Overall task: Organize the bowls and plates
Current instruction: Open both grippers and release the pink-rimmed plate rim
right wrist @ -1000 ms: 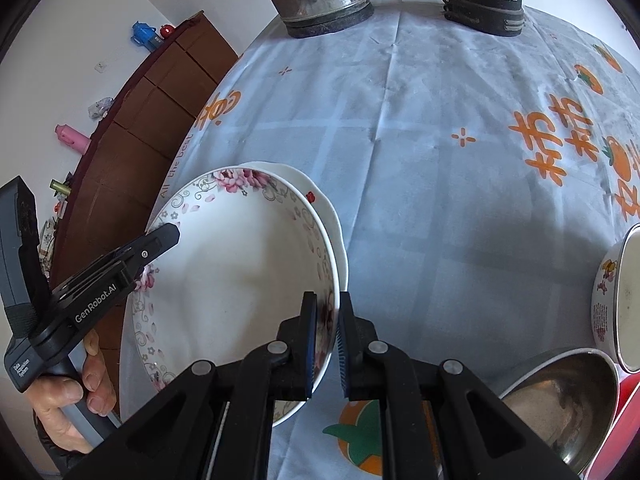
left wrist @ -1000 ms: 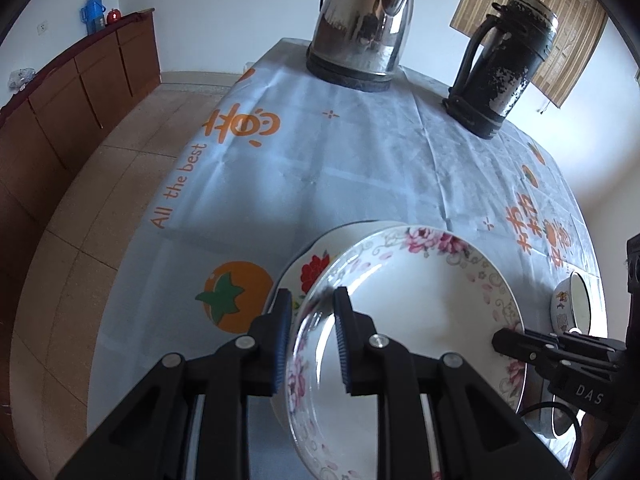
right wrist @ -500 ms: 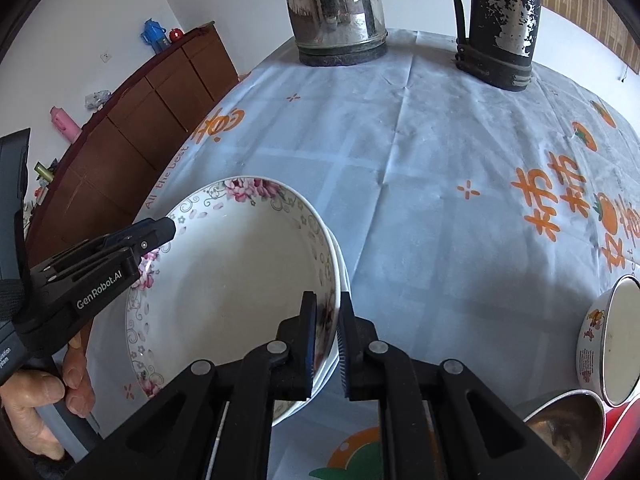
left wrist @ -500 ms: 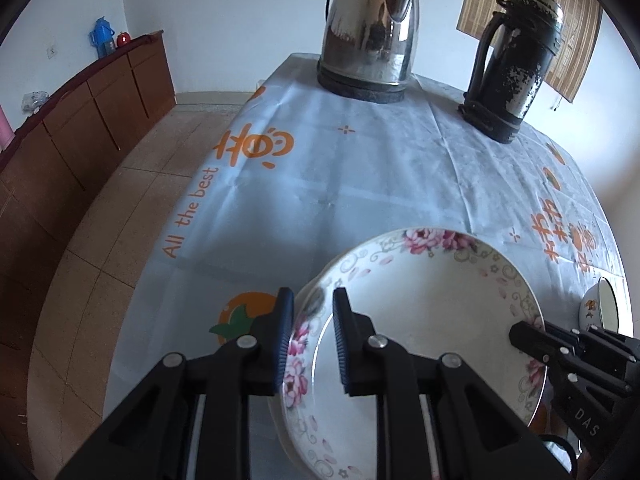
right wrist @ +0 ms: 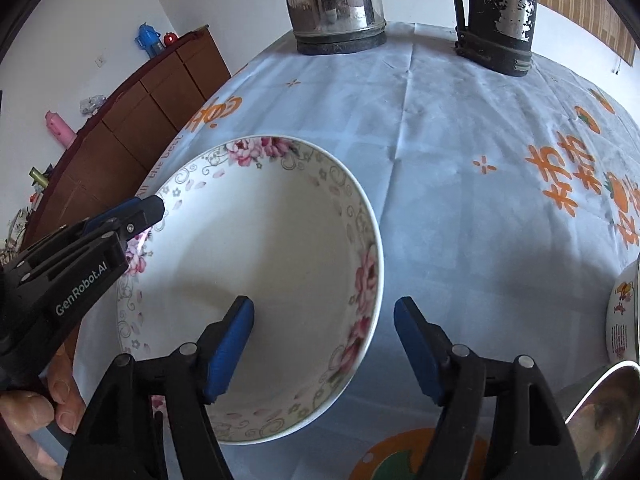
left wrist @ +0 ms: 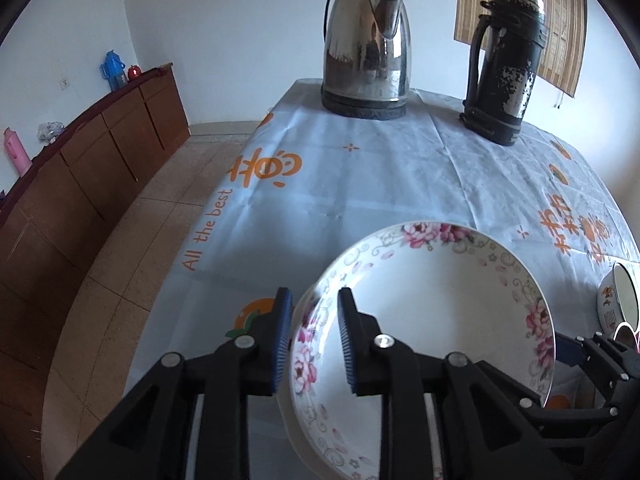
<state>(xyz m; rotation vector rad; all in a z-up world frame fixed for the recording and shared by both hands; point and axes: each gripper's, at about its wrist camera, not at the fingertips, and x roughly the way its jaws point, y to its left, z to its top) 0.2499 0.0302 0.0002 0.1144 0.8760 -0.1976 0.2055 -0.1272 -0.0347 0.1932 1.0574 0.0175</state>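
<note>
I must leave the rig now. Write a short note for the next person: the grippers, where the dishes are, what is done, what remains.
Right gripper: jaws just opened wide, astride the near rim of the floral plate, not pressing it.
Left gripper: jaws just opened a little; the plate's left rim sits between the pads, grip looks loose.
Plate lies on the tablecloth; what is under it is hidden.
Left: the enamel bowl and steel bowl at the right edge.

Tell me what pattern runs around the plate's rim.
Pink flowers with grey scrollwork on the white floral plate, clearest in the right wrist view.
</note>
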